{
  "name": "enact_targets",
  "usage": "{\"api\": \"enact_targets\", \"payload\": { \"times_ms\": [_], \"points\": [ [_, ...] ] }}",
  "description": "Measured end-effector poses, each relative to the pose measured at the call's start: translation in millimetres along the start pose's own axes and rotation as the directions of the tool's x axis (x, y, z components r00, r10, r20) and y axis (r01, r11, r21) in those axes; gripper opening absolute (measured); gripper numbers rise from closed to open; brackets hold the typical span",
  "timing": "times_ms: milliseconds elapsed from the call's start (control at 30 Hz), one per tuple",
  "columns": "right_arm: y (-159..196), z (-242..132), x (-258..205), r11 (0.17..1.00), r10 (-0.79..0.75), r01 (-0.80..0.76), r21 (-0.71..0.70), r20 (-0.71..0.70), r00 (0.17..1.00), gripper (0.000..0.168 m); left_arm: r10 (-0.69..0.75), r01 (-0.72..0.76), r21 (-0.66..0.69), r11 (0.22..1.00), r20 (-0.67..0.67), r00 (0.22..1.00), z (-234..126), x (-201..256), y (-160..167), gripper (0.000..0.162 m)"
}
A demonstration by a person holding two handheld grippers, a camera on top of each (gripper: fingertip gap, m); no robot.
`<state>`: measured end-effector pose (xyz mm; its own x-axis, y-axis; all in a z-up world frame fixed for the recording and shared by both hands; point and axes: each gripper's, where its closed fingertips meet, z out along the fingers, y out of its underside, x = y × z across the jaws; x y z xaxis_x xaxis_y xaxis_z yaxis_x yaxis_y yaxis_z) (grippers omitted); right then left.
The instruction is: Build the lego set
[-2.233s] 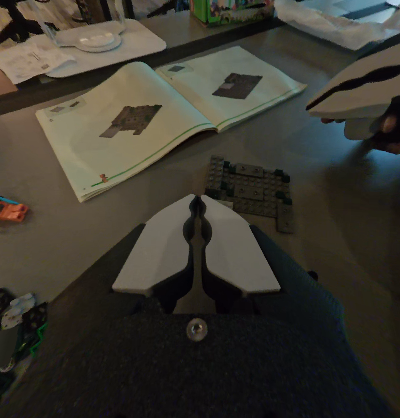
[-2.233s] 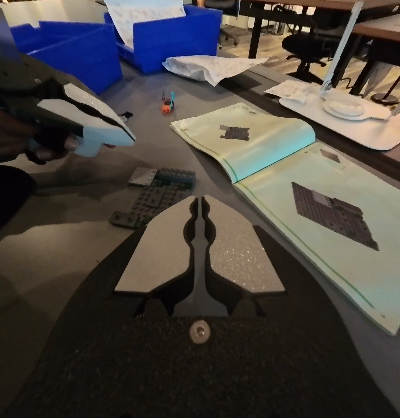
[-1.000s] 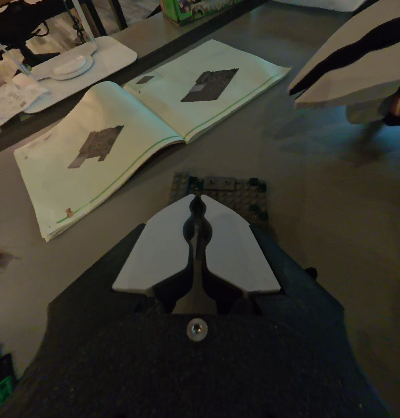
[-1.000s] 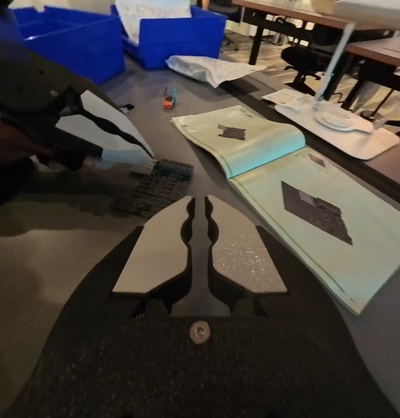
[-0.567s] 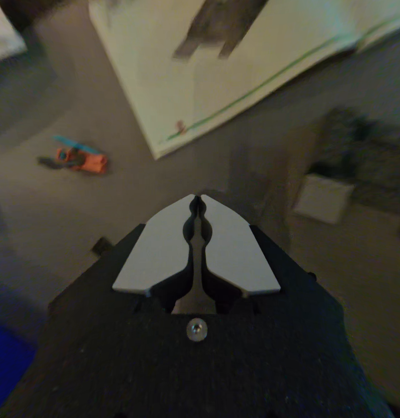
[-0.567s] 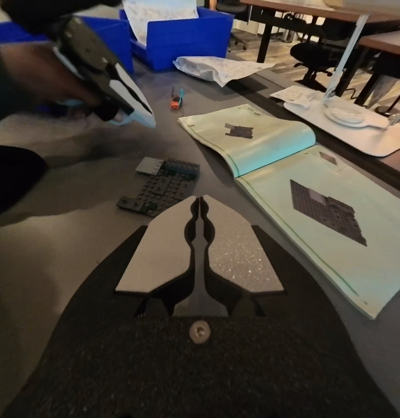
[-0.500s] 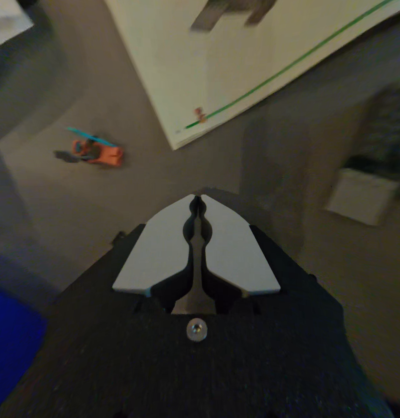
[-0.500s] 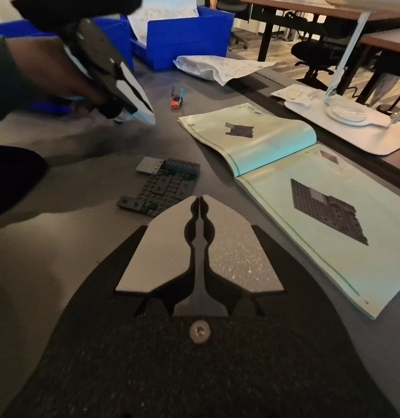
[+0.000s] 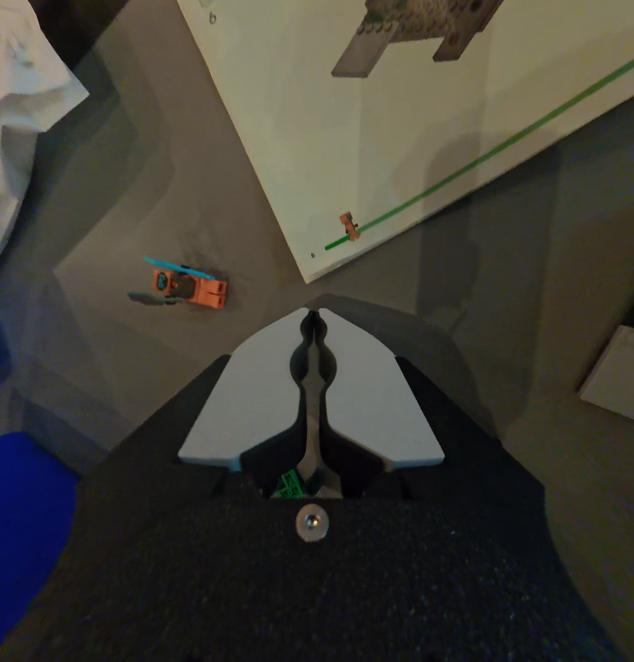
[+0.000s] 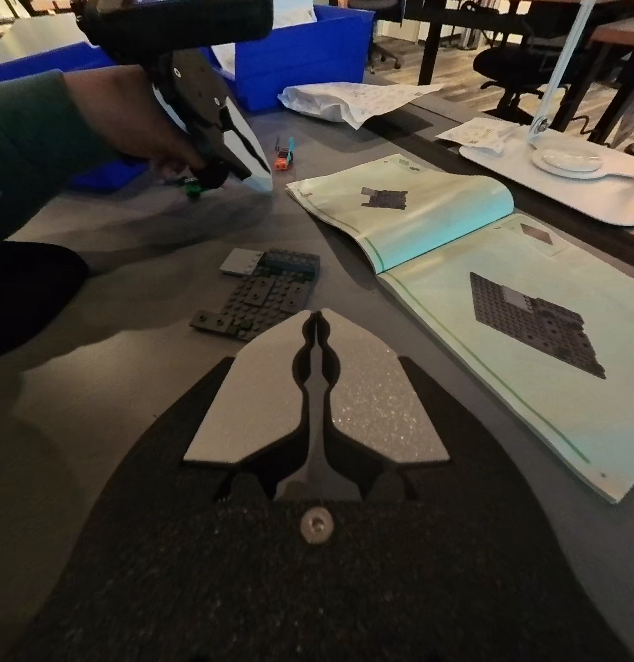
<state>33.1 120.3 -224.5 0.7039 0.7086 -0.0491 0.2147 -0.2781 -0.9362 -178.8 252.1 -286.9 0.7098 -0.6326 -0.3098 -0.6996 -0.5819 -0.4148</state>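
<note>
A dark grey lego base (image 10: 269,293) with green studs and a light grey tile (image 10: 241,267) at its far left corner lies flat on the table. My right gripper (image 10: 315,314) is shut and empty, just in front of its near edge. My left gripper (image 9: 313,312) is shut and empty, tilted down over bare table left of the base; it also shows in the right wrist view (image 10: 263,172). An orange minifigure (image 9: 188,283) with a teal sword lies left of it, also seen in the right wrist view (image 10: 285,157). The open instruction booklet (image 10: 451,250) lies to the right.
Blue bins (image 10: 301,53) stand at the back, with one corner (image 9: 18,501) near my left gripper. Crumpled white paper (image 10: 347,100) lies beyond the booklet. A white lamp base (image 10: 566,168) sits far right. Small green and black pieces (image 10: 193,188) lie under my left gripper. My left gripper is the nearer one to the orange minifigure (image 9: 188,283): about 7 cm, against 35 cm. Seen from the right wrist view (image 10: 284,157) as well.
My left gripper has swung left off the lego base and tipped down toward the table near the orange minifigure. My right gripper briefly opened a little, then shut, staying by the base.
</note>
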Motion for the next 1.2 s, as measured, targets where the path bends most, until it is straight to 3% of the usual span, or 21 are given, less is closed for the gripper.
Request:
{"api": "enact_targets", "payload": {
  "times_ms": [567,1200],
  "points": [
    [2.4,0.9,-0.1,1.000,0.008,-0.008,-0.012,0.008,1.000,0.000,0.036,-0.033,0.087,0.996,-0.042,0.998,-0.6,1.1,-29.9,0.000],
    [4.4,1.2,0.7,1.000,0.014,-0.013,-0.019,0.010,1.000,0.000,0.100,-0.087,0.124,0.988,-0.095,0.990,8.0,15.3,-40.3,0.000]
  ]
}}
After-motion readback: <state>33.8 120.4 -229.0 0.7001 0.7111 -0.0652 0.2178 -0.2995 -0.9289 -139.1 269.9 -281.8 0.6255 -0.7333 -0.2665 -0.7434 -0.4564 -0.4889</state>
